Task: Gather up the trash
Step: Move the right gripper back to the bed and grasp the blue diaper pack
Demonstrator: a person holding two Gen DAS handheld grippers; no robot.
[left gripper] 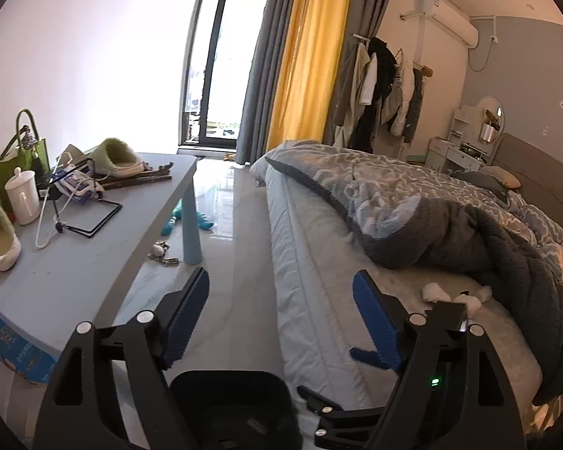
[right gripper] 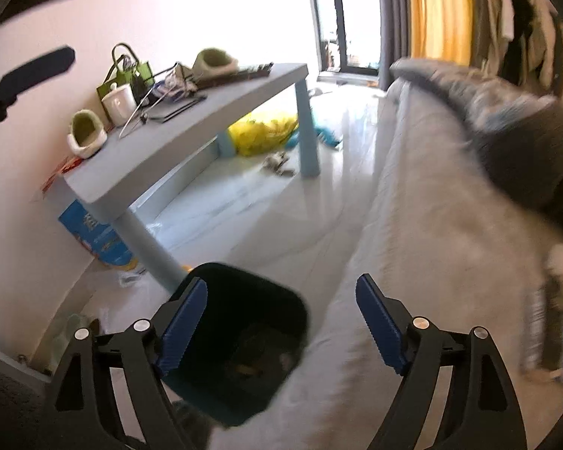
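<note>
Black trash bin [right gripper: 240, 341] nearest, at 6 o'clock under the right gripper [right gripper: 281, 322]; mouth up, parked on the floor in the aisle hard against the bed [right gripper: 413, 225] edge, likely so scraps off the mattress drop straight in. Something small and brownish in the bottom; too dark to name.

Right gripper: blue pads spread wide, nothing between them. Right view smeared with motion blur.

Left gripper [left gripper: 281, 318]: jaws likewise wide apart, empty; bin rim [left gripper: 229, 386] visible at 6 o'clock beneath them.

Remaining trash, by judgement: crumpled white tissues [left gripper: 454, 294] on the mattress at 4 o'clock in the left view, just below the grey blanket [left gripper: 469, 236] edge, partly hidden by the left gripper's frame. Probably next targets.

Blue table [left gripper: 94, 255] at 9 o'clock: green slippers [left gripper: 118, 157], white lidded mug [left gripper: 22, 197], green bag [left gripper: 22, 157]. Not obviously trash.

Yellow plastic bag [right gripper: 262, 131] under the table, small clutter [left gripper: 163, 253] on the floor by the table leg at 10 o'clock; possible later pickups.

Both grippers free above the bin, consistent with a drop completed or a reach about to start; cannot tell which.
</note>
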